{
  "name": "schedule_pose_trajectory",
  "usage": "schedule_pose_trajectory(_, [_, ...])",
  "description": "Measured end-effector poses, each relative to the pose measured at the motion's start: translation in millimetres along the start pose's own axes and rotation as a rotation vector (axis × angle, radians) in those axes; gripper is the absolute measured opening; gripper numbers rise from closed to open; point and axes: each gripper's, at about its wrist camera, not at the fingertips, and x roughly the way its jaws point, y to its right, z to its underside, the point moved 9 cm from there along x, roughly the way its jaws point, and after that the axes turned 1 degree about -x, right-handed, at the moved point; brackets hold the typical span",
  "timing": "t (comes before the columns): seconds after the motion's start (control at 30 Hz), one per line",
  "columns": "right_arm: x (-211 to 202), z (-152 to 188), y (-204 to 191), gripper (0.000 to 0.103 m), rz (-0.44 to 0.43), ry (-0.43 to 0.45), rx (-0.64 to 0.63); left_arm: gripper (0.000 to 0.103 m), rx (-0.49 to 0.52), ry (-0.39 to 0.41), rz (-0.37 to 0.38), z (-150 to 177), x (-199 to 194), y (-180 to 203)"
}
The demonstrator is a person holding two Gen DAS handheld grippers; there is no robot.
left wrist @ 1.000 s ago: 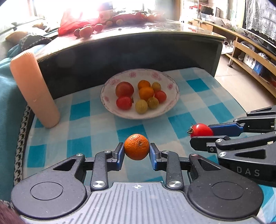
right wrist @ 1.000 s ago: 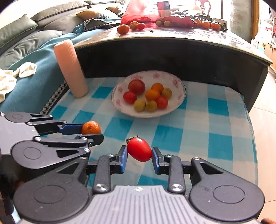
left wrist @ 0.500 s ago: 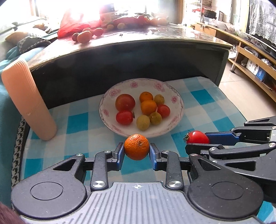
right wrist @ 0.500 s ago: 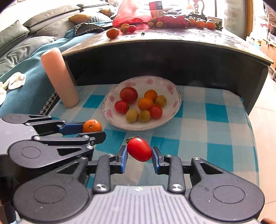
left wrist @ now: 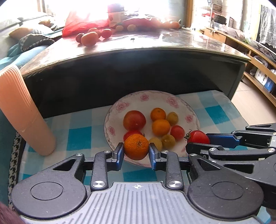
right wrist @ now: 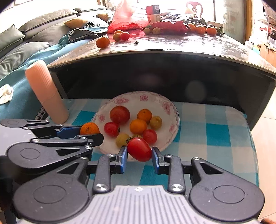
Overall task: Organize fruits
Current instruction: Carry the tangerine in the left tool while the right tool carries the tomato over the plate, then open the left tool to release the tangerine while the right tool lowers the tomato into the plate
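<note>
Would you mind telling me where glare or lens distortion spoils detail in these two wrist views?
Left wrist view: the window blows out to white behind the red bag, and glare streaks the tabletop, whose edge bows from fisheye. Right wrist view: the same overexposure up top, with faint flare spots on the dark table front; the plate and the held tomato stay sharp.

Strong daylight pours in from the windows [left wrist: 155,10] at the back and burns them to white. Glare streaks the glossy tabletop [right wrist: 189,43], and beneath it lies deep shadow. Both fisheye views bend straight edges near the borders; the corners go dark.
</note>
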Motion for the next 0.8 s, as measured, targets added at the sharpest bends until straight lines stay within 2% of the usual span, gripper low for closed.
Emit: schedule_pose_trajectory(0.8, [36, -8, 20, 0.047, -0.002, 0.028, 0.038, 0.037, -0.004, -0.016, -0.003, -13, 39, 0])
